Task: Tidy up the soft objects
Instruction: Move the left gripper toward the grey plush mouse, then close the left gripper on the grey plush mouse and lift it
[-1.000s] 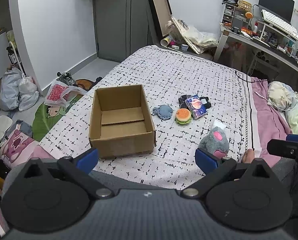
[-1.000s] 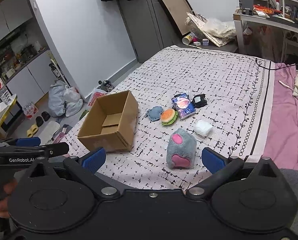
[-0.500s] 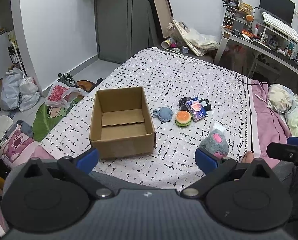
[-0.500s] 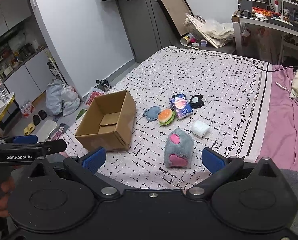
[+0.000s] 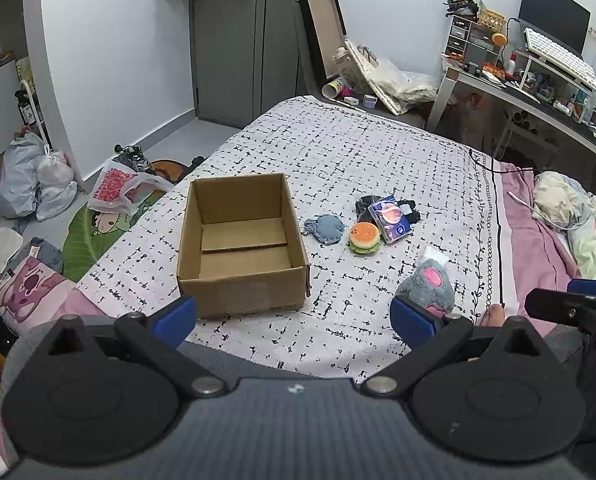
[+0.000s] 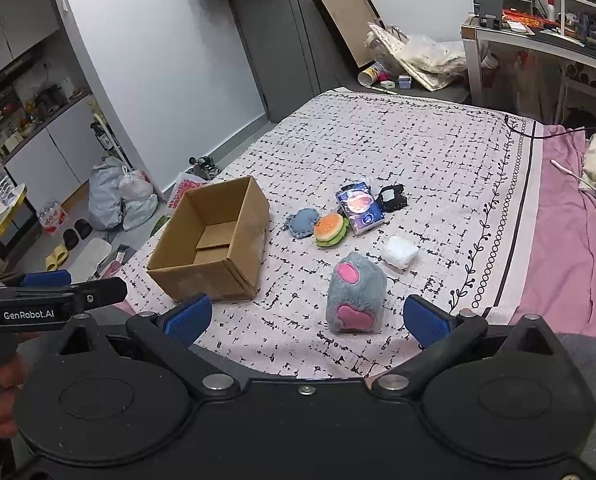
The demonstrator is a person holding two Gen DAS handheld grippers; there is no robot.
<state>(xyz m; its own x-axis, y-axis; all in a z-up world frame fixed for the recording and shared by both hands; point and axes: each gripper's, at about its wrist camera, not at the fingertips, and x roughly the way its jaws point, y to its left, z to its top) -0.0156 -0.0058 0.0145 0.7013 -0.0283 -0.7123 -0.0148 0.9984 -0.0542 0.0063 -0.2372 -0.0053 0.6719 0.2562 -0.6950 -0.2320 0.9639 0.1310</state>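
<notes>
An open, empty cardboard box (image 5: 241, 244) (image 6: 213, 240) stands on the patterned bed cover. To its right lie a blue plush (image 5: 325, 229) (image 6: 301, 222), a burger plush (image 5: 364, 237) (image 6: 330, 229), a purple packet (image 5: 390, 218) (image 6: 360, 208), a black soft item (image 6: 393, 198), a white soft bundle (image 6: 400, 252) and a grey paw plush (image 5: 430, 286) (image 6: 356, 294). My left gripper (image 5: 293, 316) is open and empty, near the box's front. My right gripper (image 6: 304, 316) is open and empty, just before the paw plush.
The bed cover (image 5: 358, 152) ends at a pink sheet (image 6: 558, 240) on the right. Bags and shoes lie on the floor at left (image 5: 37, 184). A cluttered desk (image 5: 538, 92) stands at the back right.
Both grippers have drawn back and risen slightly, so the bed objects look a little farther away. Nothing on the bed moved. Both grippers stay open.
</notes>
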